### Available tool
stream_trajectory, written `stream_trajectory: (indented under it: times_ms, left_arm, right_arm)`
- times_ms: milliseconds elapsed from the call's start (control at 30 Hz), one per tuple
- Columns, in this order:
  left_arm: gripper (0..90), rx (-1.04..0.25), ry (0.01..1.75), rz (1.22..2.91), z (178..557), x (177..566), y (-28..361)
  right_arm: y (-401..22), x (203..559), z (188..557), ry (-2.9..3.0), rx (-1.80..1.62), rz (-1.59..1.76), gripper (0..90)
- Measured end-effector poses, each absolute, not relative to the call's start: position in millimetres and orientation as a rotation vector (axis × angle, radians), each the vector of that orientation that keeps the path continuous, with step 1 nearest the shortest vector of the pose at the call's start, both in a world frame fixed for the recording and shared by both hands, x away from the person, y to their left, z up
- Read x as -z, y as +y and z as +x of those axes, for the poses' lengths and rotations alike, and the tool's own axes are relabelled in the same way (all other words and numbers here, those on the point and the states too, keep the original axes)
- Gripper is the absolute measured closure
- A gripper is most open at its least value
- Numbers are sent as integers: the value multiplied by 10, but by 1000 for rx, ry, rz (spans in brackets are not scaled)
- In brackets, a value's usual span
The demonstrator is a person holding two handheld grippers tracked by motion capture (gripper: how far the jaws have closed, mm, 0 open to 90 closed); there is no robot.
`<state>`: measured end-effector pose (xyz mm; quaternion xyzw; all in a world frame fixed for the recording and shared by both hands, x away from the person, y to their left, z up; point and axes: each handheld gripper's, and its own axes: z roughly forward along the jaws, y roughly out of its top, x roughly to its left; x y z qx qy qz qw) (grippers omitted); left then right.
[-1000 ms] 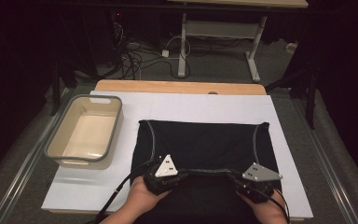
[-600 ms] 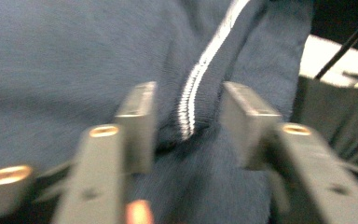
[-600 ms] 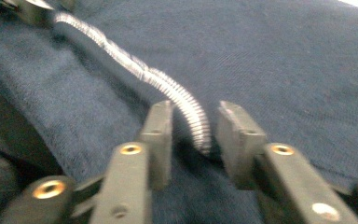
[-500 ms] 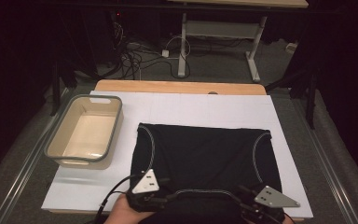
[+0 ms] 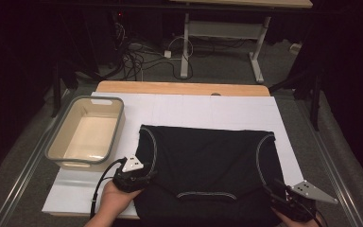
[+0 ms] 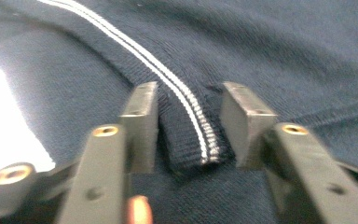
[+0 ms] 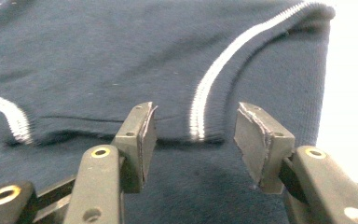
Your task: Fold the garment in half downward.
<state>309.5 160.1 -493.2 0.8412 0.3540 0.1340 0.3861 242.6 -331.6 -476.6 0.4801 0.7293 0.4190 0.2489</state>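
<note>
High view: black garment [image 5: 208,163] spans white mat [image 5: 217,111]; bin [image 5: 87,132] just left.

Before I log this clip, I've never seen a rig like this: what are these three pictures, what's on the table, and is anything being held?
A person works with a hand-held gripper in each hand. The high view looks down on a white table bearing a folded dark garment with white stitching and an empty grey tub. The other two cameras ride on the tools. The left hand-held gripper straddles a stitched edge, its jaws just closing; the right hand-held gripper stands over another stitched edge, its jaws just opening. Neither grips the cloth.
</note>
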Motion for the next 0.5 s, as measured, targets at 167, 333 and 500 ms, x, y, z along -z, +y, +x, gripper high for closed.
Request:
stream_trajectory:
  times_ms: [167, 333, 500]
  left_arm:
    - [741, -312, 876, 2139, 3092, 4931, 1615]
    - [789, -307, 873, 2088, 3032, 4912, 1696]
    - [793, -317, 866, 2055, 2849, 4859, 1863]
  right_arm:
    - [-3324, 4797, 2506, 1994, -1114, 1304, 563]
    - [-3338, 4817, 2472, 2004, -1101, 1292, 576]
    - [-3366, 4778, 2485, 1992, -1143, 1292, 556]
